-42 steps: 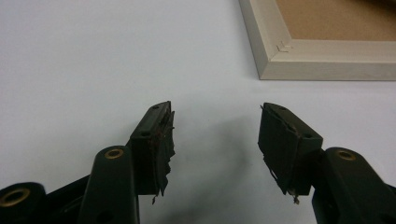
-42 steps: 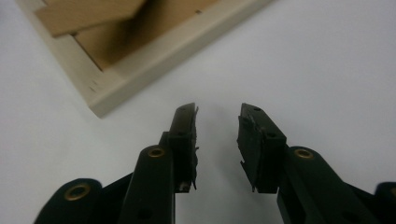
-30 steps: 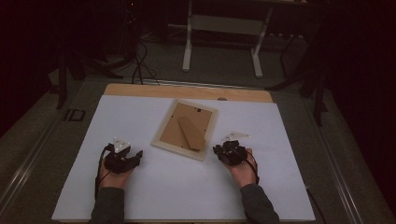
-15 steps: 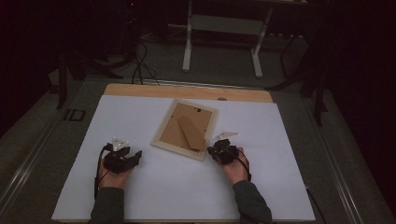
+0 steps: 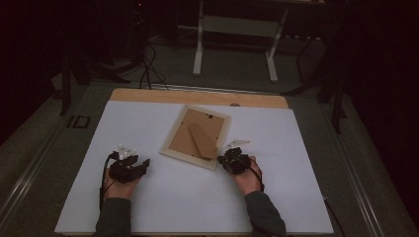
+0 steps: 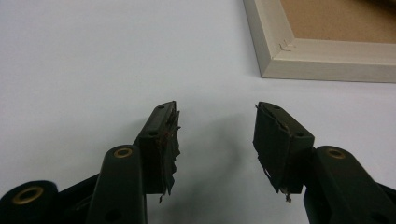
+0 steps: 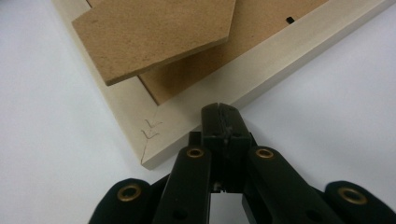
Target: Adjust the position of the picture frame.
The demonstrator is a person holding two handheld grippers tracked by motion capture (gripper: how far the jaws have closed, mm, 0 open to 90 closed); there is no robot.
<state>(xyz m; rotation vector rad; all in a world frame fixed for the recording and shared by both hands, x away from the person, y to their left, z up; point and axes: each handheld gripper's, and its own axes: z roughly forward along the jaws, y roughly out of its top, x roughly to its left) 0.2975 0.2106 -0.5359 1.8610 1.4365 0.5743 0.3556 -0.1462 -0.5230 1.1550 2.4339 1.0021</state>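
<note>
Since the earlier pictures the right gripper [image 5: 232, 159] has slid in from just right of the pale wooden picture frame [image 5: 174, 148] to that frame's near right corner, and its fingers [image 7: 219, 122] have come fully together with nothing between them. In the right gripper view their joined tips lie against the outer edge of the frame's cream rail, close beside the mitred corner. The left gripper [image 5: 132, 167] sits where it was, low on the left of the white sheet [image 5: 296, 163] that covers the bench [image 5: 197, 97]. Its fingers [image 6: 164, 140] have just been closing a little, yet they stand well apart with only bare white sheet between them. In the left gripper view a corner of the frame lies ahead and to the right, clear of the tips. The frame lies face down and turned at an angle near the middle of the sheet, its brown fibreboard backing uppermost. A brown fibreboard easel stand [image 5: 203, 139] rests flat across that backing, its squared end reaching toward the corner where the right gripper is. In the high view a hand wraps each gripper from behind, and dark sleeves come in from the bottom edge.
</note>
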